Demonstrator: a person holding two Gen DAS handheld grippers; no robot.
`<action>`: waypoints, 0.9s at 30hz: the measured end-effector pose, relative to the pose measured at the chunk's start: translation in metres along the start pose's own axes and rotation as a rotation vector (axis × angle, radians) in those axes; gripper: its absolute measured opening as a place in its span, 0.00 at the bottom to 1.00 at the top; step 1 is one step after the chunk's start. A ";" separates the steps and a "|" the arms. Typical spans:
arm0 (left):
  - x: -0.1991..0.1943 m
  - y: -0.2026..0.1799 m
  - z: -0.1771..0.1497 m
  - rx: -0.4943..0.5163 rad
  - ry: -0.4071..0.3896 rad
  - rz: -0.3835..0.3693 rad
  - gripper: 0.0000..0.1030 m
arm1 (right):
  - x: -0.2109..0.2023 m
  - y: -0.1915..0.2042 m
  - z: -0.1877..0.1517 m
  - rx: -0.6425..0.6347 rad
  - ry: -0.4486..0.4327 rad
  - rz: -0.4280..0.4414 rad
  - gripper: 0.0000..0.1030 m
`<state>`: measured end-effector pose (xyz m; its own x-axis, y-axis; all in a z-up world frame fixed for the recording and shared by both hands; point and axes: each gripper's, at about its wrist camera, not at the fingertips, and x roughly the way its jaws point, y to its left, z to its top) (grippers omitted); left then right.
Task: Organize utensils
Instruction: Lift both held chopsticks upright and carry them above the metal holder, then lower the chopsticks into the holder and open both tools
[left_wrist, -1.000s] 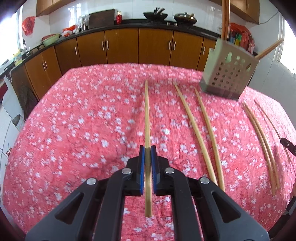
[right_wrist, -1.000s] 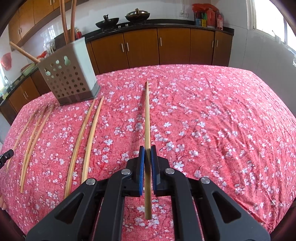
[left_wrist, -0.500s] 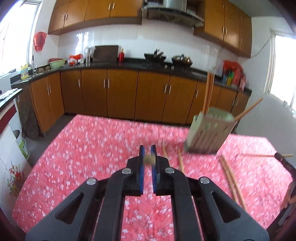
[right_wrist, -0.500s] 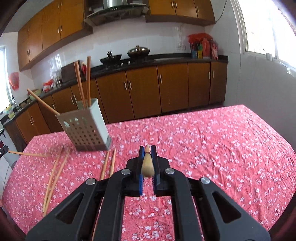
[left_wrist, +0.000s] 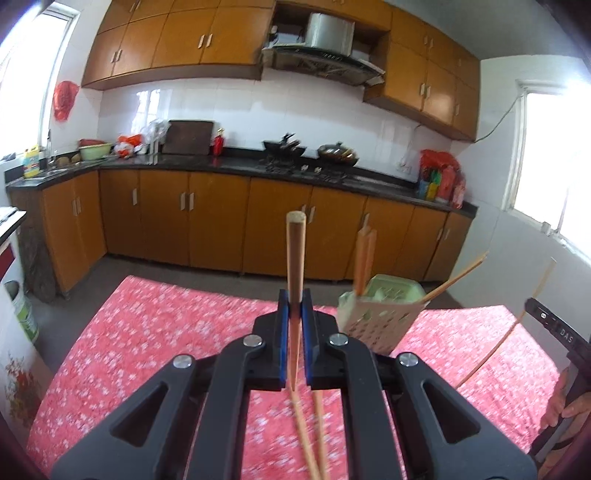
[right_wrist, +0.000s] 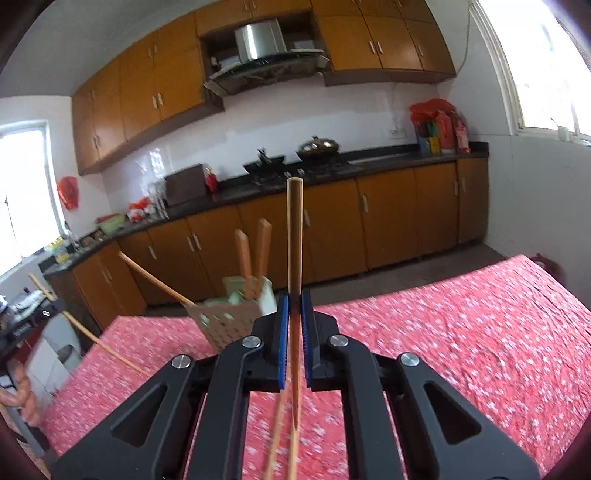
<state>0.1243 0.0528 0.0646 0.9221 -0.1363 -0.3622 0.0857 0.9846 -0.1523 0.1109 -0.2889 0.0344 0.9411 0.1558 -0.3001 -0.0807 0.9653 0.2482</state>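
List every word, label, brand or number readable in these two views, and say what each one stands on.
"DAS" — pale letters on the black right gripper at the right edge of the left wrist view; it may be part of a longer word.
Yellow bottle by the sink: label too blurred to read.
Colourful packages on the counter: print too small to read.
Nothing else is legible.

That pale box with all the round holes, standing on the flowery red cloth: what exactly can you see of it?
The pale grey-green plastic utensil holder is a squarish, open-topped box whose side walls are pierced with rows of round holes. It stands on the red floral tablecloth, looking tilted through the fisheye lens. Two tan wooden chopsticks rise side by side from its top, and a third wooden chopstick leans out over its rim. Neither gripper touches it. Its base is hidden behind the gripper in both views.
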 end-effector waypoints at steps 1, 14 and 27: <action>-0.001 -0.006 0.006 0.001 -0.010 -0.021 0.07 | -0.003 0.007 0.009 -0.001 -0.023 0.026 0.07; 0.015 -0.080 0.080 0.033 -0.199 -0.134 0.07 | 0.011 0.044 0.077 0.000 -0.325 0.087 0.07; 0.107 -0.087 0.060 0.031 -0.137 -0.101 0.07 | 0.091 0.039 0.047 0.020 -0.237 0.044 0.07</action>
<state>0.2382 -0.0409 0.0946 0.9508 -0.2206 -0.2177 0.1902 0.9699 -0.1521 0.2084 -0.2472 0.0596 0.9877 0.1419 -0.0651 -0.1190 0.9541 0.2748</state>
